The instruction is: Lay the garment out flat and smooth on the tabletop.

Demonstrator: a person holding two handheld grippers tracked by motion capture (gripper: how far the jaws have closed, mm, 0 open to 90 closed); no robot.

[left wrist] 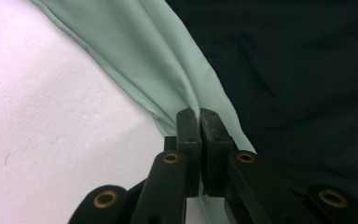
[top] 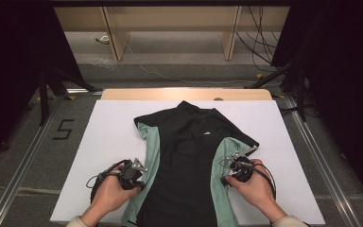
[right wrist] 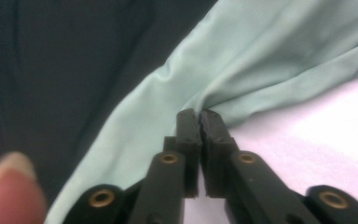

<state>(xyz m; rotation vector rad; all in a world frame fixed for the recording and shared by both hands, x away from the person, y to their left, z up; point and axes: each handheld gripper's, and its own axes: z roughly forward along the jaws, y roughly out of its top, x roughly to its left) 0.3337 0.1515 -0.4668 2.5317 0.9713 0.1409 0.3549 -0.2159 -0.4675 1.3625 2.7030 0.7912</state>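
Left gripper: your left gripper has its jaws pressed together at the tips, pinching a fold of the mint green side panel of the shirt. In the high view this gripper sits at the shirt's left edge, low on the table.

Left hand: your left hand wraps the gripper body from behind; a black cable loops out beside it.

Right gripper: your right gripper is likewise clamped, jaws meeting on a gathered crease of the mint green panel where cloth meets the white surface. In the high view it lies at the shirt's right edge, about level with the left one.

Right hand: your right hand holds it from below right. A blurred fingertip fills the lower left corner of the right gripper view; it is probably yours, but too soft to say which finger.

Shirt: the shirt is black with mint green side panels, lying flat with the collar away from you and the hem running off the near edge. A small pale mark shows on the chest; unreadable.

Surface: the white sheet covers the table; a strip of bare wood tabletop shows at the far edge.

Surroundings: grey floor with a marked "5" to the left, metal rails at both sides, loose cables and wooden panels beyond.
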